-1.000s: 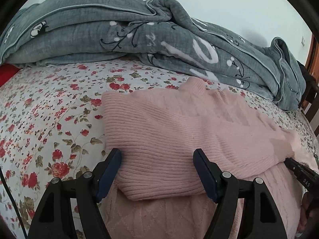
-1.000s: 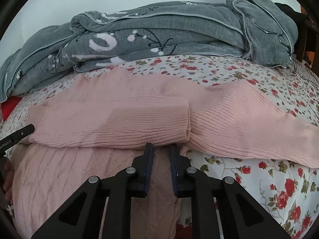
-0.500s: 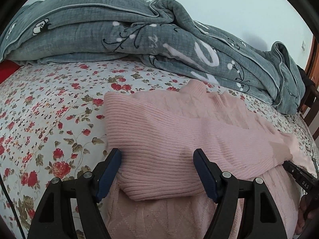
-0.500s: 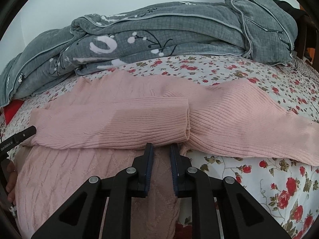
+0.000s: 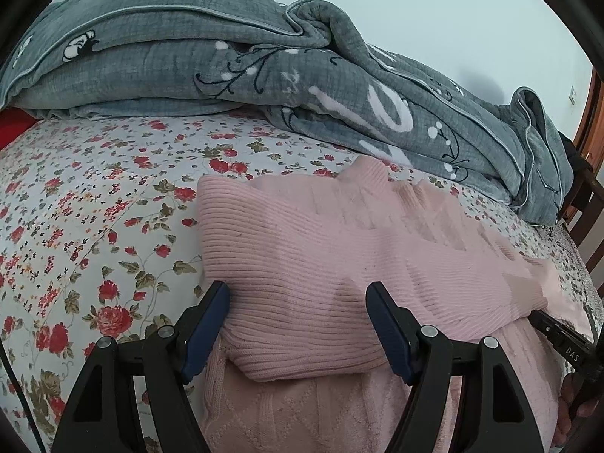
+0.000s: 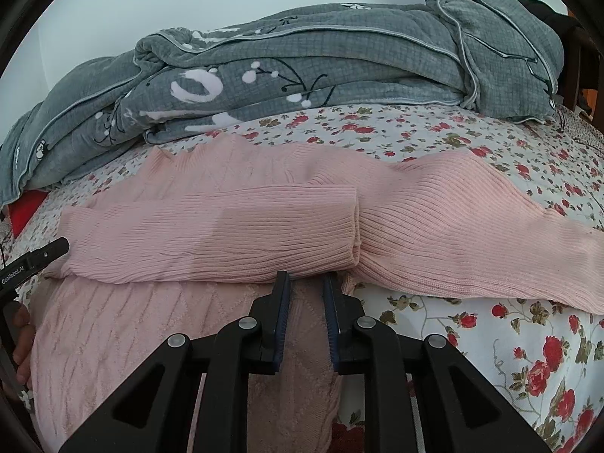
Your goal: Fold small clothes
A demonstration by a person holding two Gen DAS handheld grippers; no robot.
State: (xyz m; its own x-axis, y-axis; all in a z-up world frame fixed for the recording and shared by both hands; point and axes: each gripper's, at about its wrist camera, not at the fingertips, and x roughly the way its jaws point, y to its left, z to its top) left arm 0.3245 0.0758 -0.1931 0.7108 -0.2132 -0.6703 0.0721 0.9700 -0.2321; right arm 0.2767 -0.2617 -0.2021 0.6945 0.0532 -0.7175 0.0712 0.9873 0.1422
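A pink knit sweater (image 5: 339, 264) lies on the floral bed sheet (image 5: 94, 207). One ribbed sleeve is folded across the body; the other sleeve (image 6: 472, 234) stretches out to the right. My left gripper (image 5: 298, 302) is open, its fingers on either side of the folded sleeve's lower edge. My right gripper (image 6: 305, 283) has its jaws narrowly apart at the sweater's edge just below the folded sleeve's cuff (image 6: 351, 226); pink fabric shows in the gap, and grip is unclear. Each view shows the other gripper's tip at the sweater's side.
A bunched grey quilt (image 5: 264, 68) (image 6: 339, 60) lies along the far side of the bed by the wall. A wooden chair or bed frame (image 5: 589, 196) stands at the right edge. A red item (image 6: 22, 215) sits at the far left.
The left view has tilted slightly, showing more quilt. The right gripper's jaws look a little wider apart than before. The sweater has hardly moved.
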